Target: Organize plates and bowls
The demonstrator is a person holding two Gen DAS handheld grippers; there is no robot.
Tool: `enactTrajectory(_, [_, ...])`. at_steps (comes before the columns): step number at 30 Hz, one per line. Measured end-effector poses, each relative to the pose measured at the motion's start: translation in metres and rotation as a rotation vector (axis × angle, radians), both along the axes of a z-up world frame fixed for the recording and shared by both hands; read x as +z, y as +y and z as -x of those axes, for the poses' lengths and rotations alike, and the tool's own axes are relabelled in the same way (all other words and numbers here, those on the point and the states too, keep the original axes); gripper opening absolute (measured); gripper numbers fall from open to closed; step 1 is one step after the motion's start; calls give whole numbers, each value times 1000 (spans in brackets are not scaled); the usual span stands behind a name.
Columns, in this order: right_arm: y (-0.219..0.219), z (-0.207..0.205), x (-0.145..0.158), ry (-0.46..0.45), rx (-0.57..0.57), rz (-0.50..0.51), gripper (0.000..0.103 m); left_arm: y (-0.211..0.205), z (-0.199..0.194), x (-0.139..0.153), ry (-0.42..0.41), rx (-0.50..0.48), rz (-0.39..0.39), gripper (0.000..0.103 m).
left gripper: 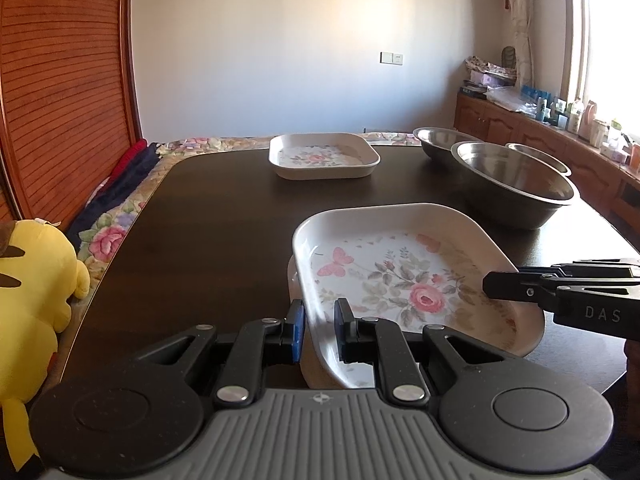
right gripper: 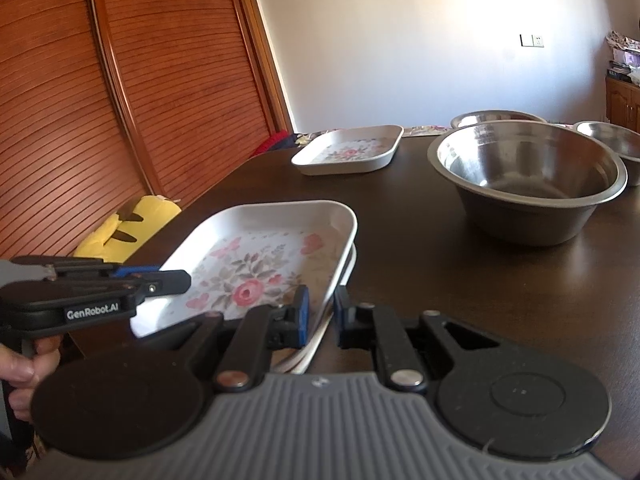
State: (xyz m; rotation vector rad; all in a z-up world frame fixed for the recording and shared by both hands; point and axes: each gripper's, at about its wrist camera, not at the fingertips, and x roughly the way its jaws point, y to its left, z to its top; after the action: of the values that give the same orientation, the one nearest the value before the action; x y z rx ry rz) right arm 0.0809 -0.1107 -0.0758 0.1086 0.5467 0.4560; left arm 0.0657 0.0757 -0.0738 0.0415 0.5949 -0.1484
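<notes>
Left gripper [left gripper: 320, 330], bottom centre of the left wrist view: jaws nearly closed, clamped on the near-left rim of the top floral plate [left gripper: 404, 276], blue pads either side of the wall. Right gripper [right gripper: 322, 316], bottom centre of the right wrist view: likewise pinched on the same plate's [right gripper: 256, 264] opposite rim at its lower right corner. The top plate sits tilted over a second plate of the same kind; that lower plate's edge [left gripper: 294, 276] shows at the left under it in the left wrist view, and as stacked rims [right gripper: 348, 268] on the right side in the right wrist view. Whether the top plate touches the lower one I cannot tell. Each view shows the other gripper coming in from the side: right one at right middle [left gripper: 490, 286], left one at left middle [right gripper: 182, 278], with a person's hand [right gripper: 24, 372] on its handle at lower left. Third floral plate [left gripper: 323, 155] sits alone at the far side of the dark table [left gripper: 208, 240], upper centre. Three steel bowls cluster upper right: the big one [left gripper: 516, 184] nearest, two more behind it [left gripper: 442, 140] [left gripper: 538, 156]. Yellow plush toy [left gripper: 28, 308] at the left edge, off the table.
</notes>
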Motion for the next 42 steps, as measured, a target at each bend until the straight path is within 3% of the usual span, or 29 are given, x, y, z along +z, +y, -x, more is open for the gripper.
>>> enactTrajectory(25, [-3, 5, 11, -47, 1, 17, 16, 1, 4, -1, -28, 22, -16, 18])
enactTrajectory(42, [2, 2, 31, -95, 11, 37, 16, -3, 6, 16, -71, 14, -26, 26])
